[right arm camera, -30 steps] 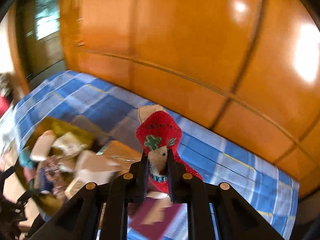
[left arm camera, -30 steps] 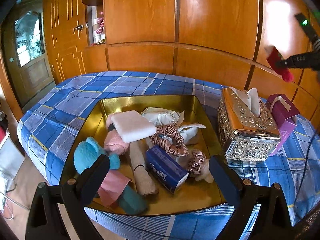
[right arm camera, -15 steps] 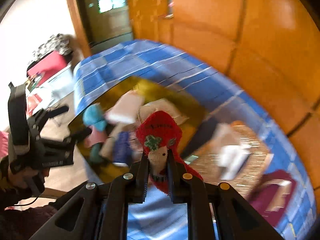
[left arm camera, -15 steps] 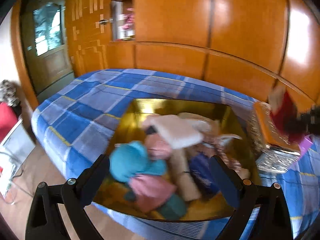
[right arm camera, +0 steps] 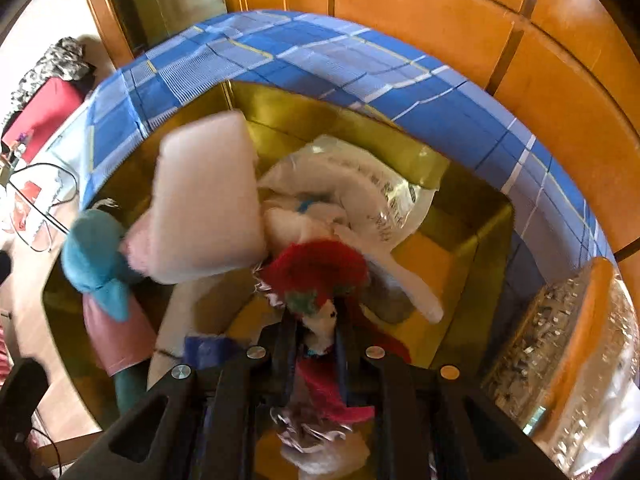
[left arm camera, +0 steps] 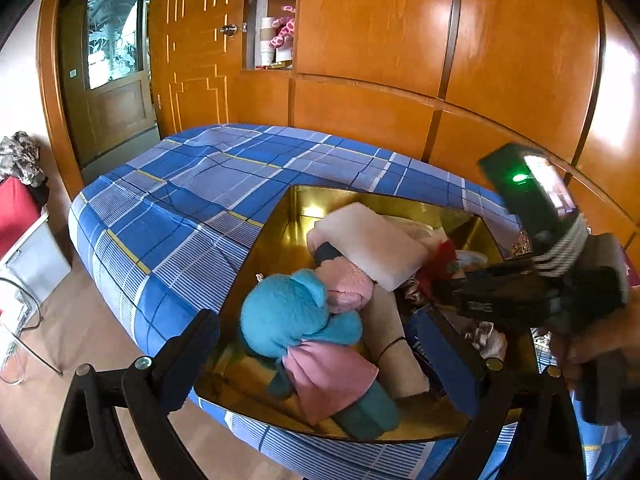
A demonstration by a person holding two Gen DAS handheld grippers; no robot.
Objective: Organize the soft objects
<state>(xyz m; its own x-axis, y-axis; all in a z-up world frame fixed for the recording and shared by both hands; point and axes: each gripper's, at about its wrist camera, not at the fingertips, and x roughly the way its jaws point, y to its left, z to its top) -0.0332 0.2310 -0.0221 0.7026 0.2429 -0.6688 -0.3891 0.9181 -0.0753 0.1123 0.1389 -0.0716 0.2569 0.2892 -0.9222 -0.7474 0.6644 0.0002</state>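
Note:
A gold tray sits on the blue plaid bed and holds several soft things: a teal plush, a white sponge block, a pink cloth and a blue tissue pack. My right gripper is shut on a red sock and holds it low over the tray's middle, above a clear plastic bag. It also shows in the left wrist view over the tray's right side. My left gripper is open and empty at the tray's near edge.
An ornate silver tissue box stands right of the tray. Orange wooden wall panels run behind the bed. A door and floor clutter lie to the left. The bed's left part is bare plaid.
My right gripper has swung from high at the right down over the tray with the red sock. My left gripper has shifted left.

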